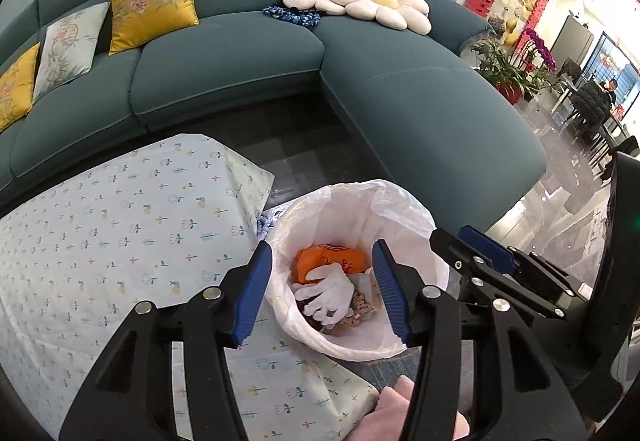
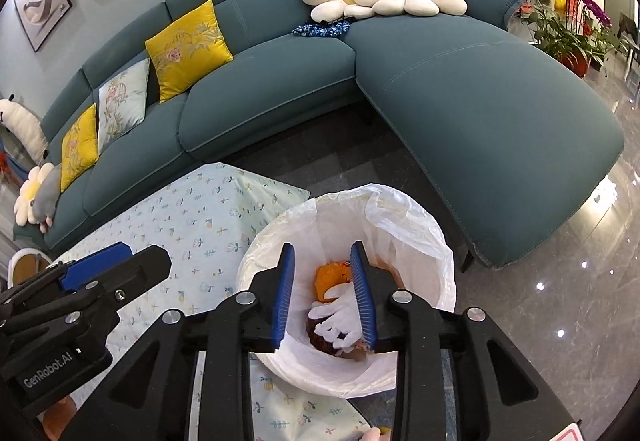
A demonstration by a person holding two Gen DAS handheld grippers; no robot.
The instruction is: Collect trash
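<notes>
Your left gripper [image 1: 322,289] and right gripper [image 2: 324,295] hang open, empty, over the lined bin [image 1: 416,217]; snagging its liner tips it.

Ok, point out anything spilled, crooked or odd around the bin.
Nothing is spilled. The white liner sits unevenly on the bin, bunched high at the far rim. The white gloves and orange wrapper lie inside. A blue knitted thing is tucked under the tablecloth's edge beside the bin.

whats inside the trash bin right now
Inside the lined trash bin: white gloves on top, an orange wrapper behind them, and brownish scraps beside them. Whatever lies deeper is covered by these and cannot be seen.
</notes>
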